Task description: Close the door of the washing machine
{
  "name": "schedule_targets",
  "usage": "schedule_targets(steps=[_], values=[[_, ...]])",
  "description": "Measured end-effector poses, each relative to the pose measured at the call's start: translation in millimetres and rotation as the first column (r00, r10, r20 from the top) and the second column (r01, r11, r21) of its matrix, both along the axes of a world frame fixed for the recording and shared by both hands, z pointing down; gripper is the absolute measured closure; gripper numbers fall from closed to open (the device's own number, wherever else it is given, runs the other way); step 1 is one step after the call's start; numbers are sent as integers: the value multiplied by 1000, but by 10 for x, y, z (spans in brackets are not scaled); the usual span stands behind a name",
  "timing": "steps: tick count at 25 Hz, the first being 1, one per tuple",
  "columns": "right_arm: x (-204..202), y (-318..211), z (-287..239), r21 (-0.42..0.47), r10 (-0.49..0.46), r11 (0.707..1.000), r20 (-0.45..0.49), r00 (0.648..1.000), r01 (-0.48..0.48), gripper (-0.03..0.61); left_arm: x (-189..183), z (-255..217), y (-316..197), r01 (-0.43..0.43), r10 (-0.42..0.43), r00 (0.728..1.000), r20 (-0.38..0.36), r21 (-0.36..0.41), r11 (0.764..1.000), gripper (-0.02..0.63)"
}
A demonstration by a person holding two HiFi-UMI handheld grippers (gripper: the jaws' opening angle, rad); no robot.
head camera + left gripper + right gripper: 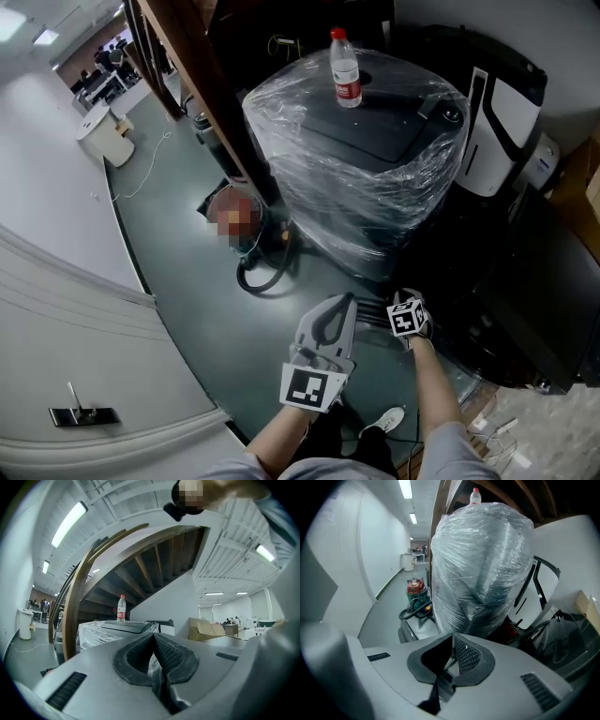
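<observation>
A bulky machine wrapped in clear plastic film (pixel 366 178) stands ahead of me, with a dark lid on top. It fills the right gripper view (pixel 483 564) and shows lower in the left gripper view (pixel 117 632). I cannot make out its door. A water bottle (pixel 345 67) with a red cap stands on the lid. My left gripper (pixel 339 309) hangs low in front of the machine, jaws shut and empty (pixel 153 638). My right gripper (pixel 405 307) is beside it to the right, also shut on nothing (pixel 453 640). Neither touches the machine.
A dark low appliance (pixel 534 300) sits to the right, too dark to read. A white upright unit (pixel 502 131) stands behind it. A hose and a red-green canister (pixel 415 590) lie on the floor at the left of the machine. A wooden stair beam (pixel 202 84) rises behind.
</observation>
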State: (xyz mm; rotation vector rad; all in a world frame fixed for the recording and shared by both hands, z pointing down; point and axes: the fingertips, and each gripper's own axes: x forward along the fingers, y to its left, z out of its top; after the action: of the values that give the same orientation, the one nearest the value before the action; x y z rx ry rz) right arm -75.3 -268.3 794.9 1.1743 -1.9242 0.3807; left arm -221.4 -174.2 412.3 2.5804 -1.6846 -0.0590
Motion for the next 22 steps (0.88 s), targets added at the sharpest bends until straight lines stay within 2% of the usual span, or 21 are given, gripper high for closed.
schedule_targets(steps=[3,8,14,18,22], values=[[-56,-24,197,-50,-9,999,-37,999,7,565,-115,40,8,16,-16,1000,4,-7,1000,612],[-87,-33,330,-71,-37,997,-88,995,31,565,-203,121,-22,26,-26,999,25,-11,1000,612],[-113,71,315,-88,-14,996,-50,999,9,577,-180,140,-40,25,-24,1000,19,-16,1000,612],[-105,170,310,-98,-16,995,-88,996,8,578,-88,124,-39,12,-12,1000,15,-10,1000,612],[-171,292,244,-118,2,993,-38,999,-7,578,24,136,-20,-9,9,1000,13,-16,1000,612]])
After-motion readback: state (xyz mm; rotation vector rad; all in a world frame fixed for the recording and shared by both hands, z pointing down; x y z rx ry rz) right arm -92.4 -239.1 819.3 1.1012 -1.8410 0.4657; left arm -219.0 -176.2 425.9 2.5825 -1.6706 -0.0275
